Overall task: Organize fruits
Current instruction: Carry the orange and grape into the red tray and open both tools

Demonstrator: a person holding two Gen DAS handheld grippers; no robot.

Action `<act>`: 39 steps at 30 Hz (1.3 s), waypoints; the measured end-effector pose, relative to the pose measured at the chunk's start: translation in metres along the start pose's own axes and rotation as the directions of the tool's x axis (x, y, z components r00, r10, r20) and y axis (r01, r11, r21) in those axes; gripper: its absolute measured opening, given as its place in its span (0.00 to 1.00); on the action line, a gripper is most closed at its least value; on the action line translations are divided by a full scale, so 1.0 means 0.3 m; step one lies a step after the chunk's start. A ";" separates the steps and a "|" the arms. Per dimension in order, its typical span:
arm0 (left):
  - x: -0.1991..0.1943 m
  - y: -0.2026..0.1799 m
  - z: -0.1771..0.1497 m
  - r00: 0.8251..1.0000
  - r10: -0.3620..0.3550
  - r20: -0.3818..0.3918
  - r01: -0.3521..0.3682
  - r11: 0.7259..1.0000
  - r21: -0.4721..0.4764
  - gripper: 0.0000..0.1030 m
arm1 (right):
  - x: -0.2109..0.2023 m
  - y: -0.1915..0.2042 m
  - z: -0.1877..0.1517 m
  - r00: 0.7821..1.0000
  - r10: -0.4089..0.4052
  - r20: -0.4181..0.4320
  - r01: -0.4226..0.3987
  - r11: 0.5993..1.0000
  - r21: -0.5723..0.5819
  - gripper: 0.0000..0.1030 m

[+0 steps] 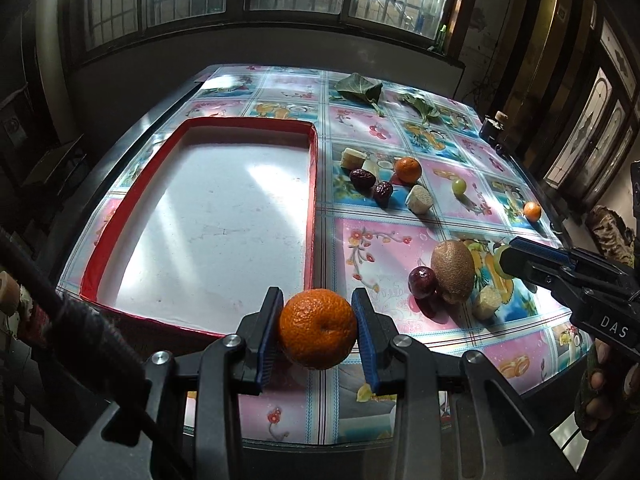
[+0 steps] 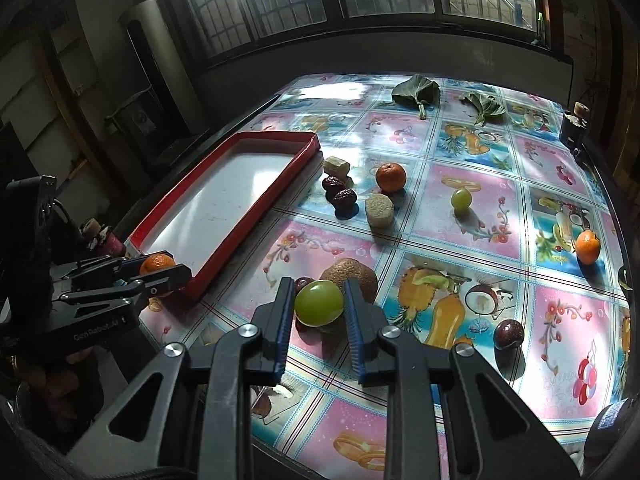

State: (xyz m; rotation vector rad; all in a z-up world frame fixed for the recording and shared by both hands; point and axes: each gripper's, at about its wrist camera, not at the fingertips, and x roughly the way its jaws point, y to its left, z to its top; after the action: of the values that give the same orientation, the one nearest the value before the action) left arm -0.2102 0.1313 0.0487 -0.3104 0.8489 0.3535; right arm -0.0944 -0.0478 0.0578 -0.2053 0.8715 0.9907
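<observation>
**Two fruits clamped, tray not yet reached**

My left claw [image 1: 316,330] is clamped on a tangerine [image 1: 318,328], low centre of the left view, just short of the tray's [image 1: 312,184] near red rim. My right claw [image 2: 318,308] is clamped on a green grape [image 2: 319,303], low centre of the right view, above the kiwi [image 2: 352,278].

The grape worries me most, I reckon: smooth, taut, round skin between ribbed blue pads, so a harder squeeze could burst it and a looser one could let it squirt out. The tangerine's pebbled, soft peel should grip better, but it bulges past the pads, and a tilt might roll it free. The tray wall is low and thin, like card; clipping it with a claw could shove the tray across the glossy printed cloth on the surface [image 2: 460,200]. The two claws sit near each other at the tray's near corner, so they could collide there.

Still loose at mid-frame: wrinkled red dates [image 1: 364,179], a second tangerine [image 1: 408,170], pale cut chunks and another grape [image 2: 461,199].
</observation>
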 end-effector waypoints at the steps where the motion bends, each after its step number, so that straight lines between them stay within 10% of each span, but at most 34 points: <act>1: -0.004 0.017 0.003 1.000 0.010 0.003 -0.010 1.000 -0.008 0.34 | 0.008 0.015 0.007 1.000 0.010 -0.003 -0.010 1.000 -0.005 0.26; 39: 0.152 0.420 0.051 0.980 0.183 -0.081 -0.195 0.965 -0.177 0.34 | 0.505 0.442 0.118 0.945 0.221 -0.241 -0.262 0.952 -0.156 0.26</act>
State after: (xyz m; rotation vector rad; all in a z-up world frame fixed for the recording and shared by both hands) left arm -0.2254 0.2587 0.0073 -0.4159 0.9134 0.6051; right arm -0.1428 0.1427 0.0009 -0.3806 1.0242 1.3002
